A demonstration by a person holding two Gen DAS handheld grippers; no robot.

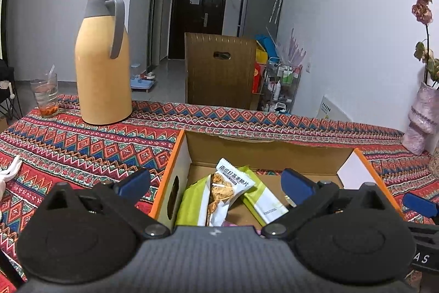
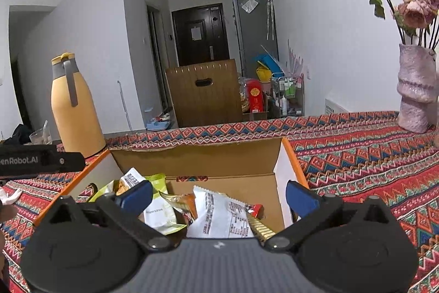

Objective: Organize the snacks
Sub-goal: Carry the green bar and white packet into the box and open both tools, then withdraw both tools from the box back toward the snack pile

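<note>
Inside cardboard box (image 1: pixel 263 153), snack packets (image 1: pixel 219 191) half hidden behind open left tongs (image 1: pixel 215 184)

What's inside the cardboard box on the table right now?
The cardboard box holds loose snack packets: green-and-white ones, a clear cracker pack and a white printed pack. Whatever lies beneath them or behind the near wall is hidden.

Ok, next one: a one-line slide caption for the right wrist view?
Open right gripper poised above a cardboard box of snack packets on a patterned tablecloth.
</note>
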